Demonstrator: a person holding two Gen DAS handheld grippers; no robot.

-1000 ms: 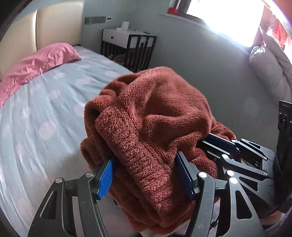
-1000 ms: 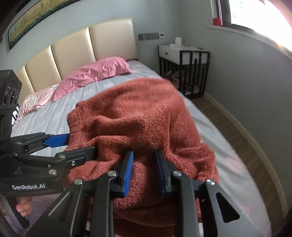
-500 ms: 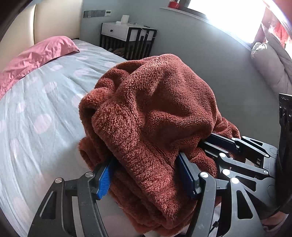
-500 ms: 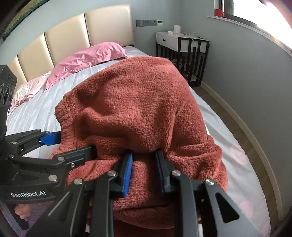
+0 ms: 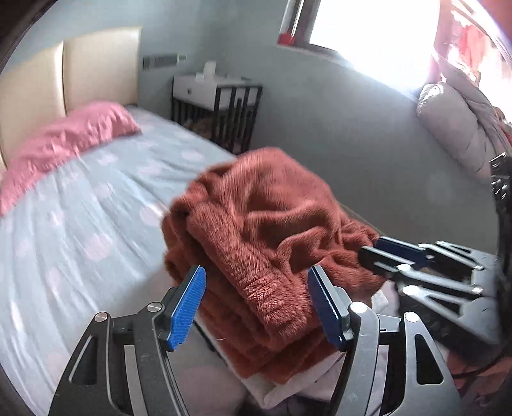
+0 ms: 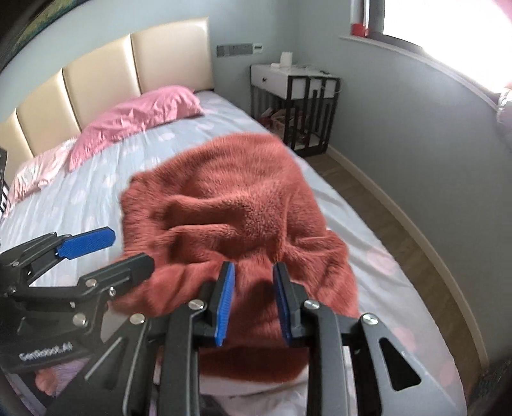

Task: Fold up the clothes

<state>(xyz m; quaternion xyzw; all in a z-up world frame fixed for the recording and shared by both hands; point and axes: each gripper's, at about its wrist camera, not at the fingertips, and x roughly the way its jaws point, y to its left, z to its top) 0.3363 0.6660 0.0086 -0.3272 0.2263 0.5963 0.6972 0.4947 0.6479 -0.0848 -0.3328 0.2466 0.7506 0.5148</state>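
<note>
- My left gripper (image 5: pixel 257 307) has its jaws wide apart; the blue pads (image 5: pixel 187 308) stand clear on either side of a ribbed edge of the sweater (image 5: pixel 265 230), which lies between them without being pinched.
- My right gripper (image 6: pixel 252 302) has its jaws at a narrow gap; fleece lies between the pads (image 6: pixel 225 304), but I cannot tell whether they touch it, and no fold looks squeezed.
- In the right wrist view my left gripper (image 6: pixel 96 252) reaches in from the left, its fingers parted at the sweater's left edge.
- In the left wrist view my right gripper (image 5: pixel 393 252) enters from the right, its tips at the sweater's right edge.
- The sweater, rust-red fleece, sits as a folded bundle on the near right part of the bed (image 6: pixel 96 192), resting on pale folded cloth (image 5: pixel 297 387) beneath it.
- A pink pillow (image 6: pixel 140 115) lies at the far end of the bed against the cream headboard (image 6: pixel 105 80).
- A black-framed nightstand (image 6: pixel 294 92) stands at the far right, beside the bed.
- A window (image 5: pixel 368 28) is in the right wall.
</note>
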